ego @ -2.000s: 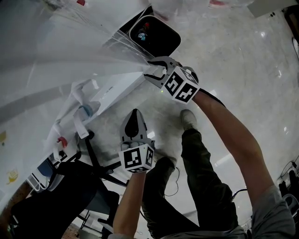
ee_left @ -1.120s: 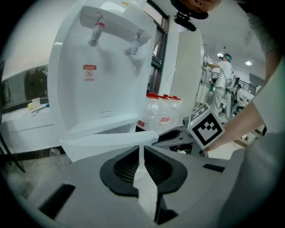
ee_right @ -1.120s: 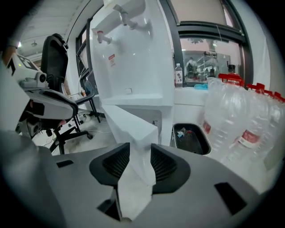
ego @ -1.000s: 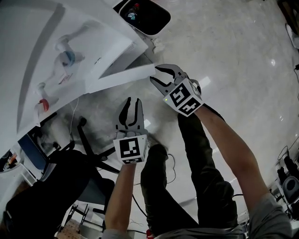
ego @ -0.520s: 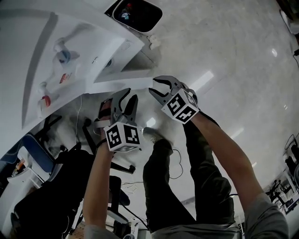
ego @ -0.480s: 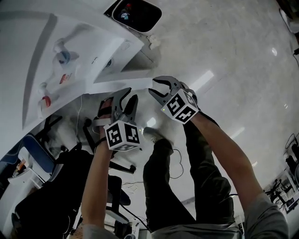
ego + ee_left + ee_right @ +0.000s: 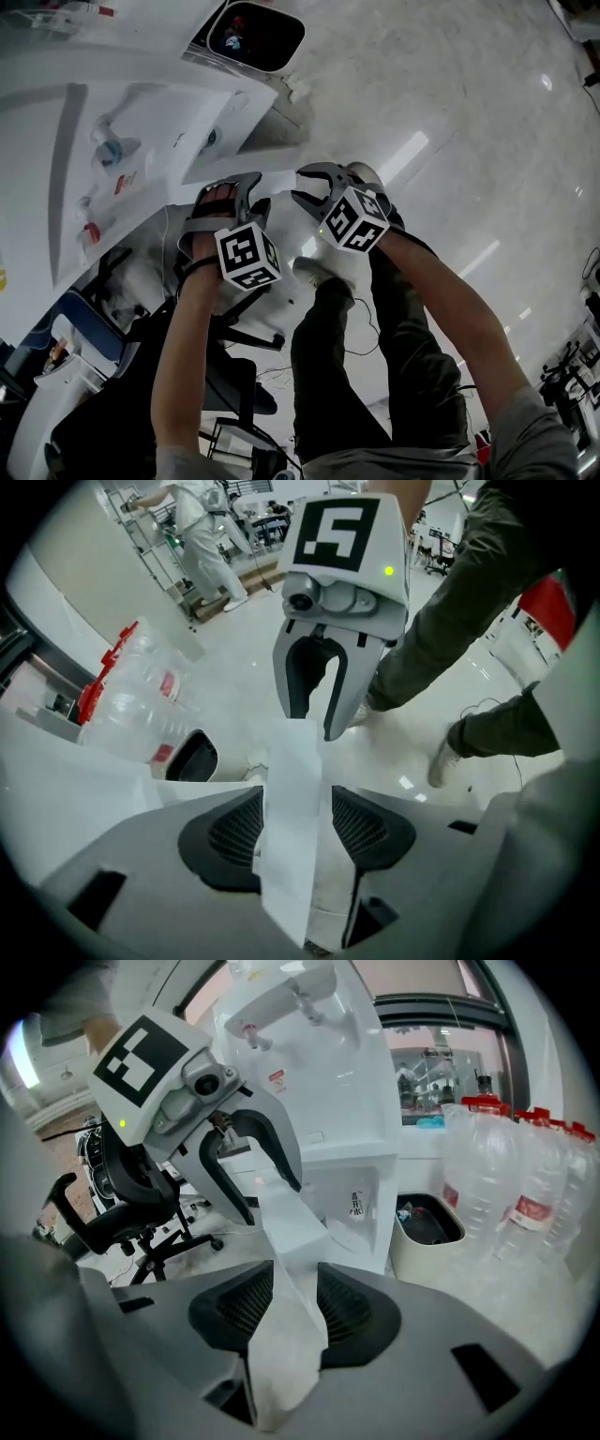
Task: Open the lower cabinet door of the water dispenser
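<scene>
Both grippers are straddling one thin white slab: the cabinet door (image 7: 291,761), swung out from the water dispenser.

Left gripper view: the left gripper (image 7: 298,808) is sitting over the door's edge with its jaws released. They have just been opening. The door is running between the dark ribbed pads with a gap showing on the right side, so it is not gripping. The right gripper (image 7: 311,719) is facing in from further along the same edge. The door is looking flat, rigid and matte, and the floor (image 7: 225,667) is showing glossy and pale.

Right gripper view: the right gripper (image 7: 295,1297) is clamping the door, both pads pressing on the slab, probably holding it out while the other hand resets. The left gripper (image 7: 265,1202) is hanging over the door nearer the water dispenser (image 7: 328,1082). The dispenser is standing upright in smooth white plastic, taps on top, lower compartment showing open. A lined bin (image 7: 427,1227) is sitting beside it, with clear bottles (image 7: 525,1176) at the right and a black office chair (image 7: 141,1204) at the left.

Head view: the grippers are sitting close side by side, marker cubes up, and the door is mostly hiding under them. The door is looking well open already, so the task is likely nearing its end.
</scene>
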